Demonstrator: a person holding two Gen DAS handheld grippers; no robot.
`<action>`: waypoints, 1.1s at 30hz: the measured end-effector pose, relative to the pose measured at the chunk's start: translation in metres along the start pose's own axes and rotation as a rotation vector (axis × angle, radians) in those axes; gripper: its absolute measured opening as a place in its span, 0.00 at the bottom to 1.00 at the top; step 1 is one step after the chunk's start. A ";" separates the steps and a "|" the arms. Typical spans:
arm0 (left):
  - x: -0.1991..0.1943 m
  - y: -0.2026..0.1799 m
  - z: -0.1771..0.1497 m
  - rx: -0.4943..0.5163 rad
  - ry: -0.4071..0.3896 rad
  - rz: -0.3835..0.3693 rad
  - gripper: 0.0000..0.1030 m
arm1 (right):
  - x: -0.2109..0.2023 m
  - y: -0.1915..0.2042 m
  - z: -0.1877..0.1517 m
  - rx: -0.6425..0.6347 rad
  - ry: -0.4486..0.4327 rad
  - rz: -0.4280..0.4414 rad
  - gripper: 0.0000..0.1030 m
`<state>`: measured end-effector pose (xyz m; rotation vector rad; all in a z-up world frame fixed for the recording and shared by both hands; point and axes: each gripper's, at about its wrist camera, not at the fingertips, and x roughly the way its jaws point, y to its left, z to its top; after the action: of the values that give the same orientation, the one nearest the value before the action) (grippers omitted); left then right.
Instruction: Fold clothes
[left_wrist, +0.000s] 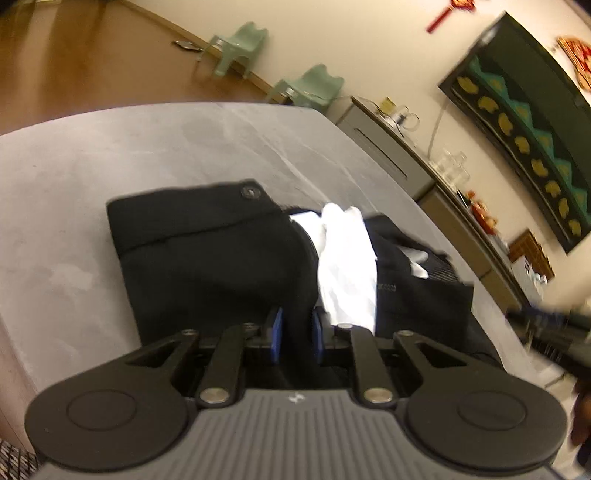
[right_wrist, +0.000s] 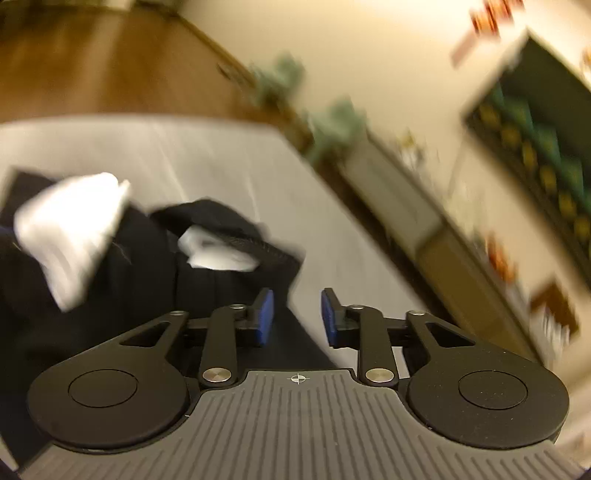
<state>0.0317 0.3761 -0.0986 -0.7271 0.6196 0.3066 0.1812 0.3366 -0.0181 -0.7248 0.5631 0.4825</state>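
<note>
Left gripper (left_wrist: 297, 328) on trousers (left_wrist: 207, 254) edge

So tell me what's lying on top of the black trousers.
White pocket lining is draped over the black trousers, with a smaller white piece beside it. What's beneath the trousers is hidden, apart from the grey table.

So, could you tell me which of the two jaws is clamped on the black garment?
The left gripper: black trousers fill its gap. The right gripper stands open over bare table.
</note>
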 end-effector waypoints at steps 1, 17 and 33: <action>-0.001 0.003 0.001 -0.013 0.002 0.006 0.20 | 0.006 -0.006 -0.009 0.038 0.019 0.006 0.24; 0.015 -0.008 -0.001 -0.012 0.057 0.012 0.28 | 0.088 0.056 0.099 -0.319 0.021 0.138 0.79; 0.015 -0.006 0.010 -0.028 0.011 0.036 0.28 | 0.120 -0.059 0.190 0.420 -0.045 0.087 0.45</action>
<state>0.0500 0.3798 -0.0989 -0.7456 0.6403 0.3455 0.3640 0.4614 0.0514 -0.2893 0.6308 0.4415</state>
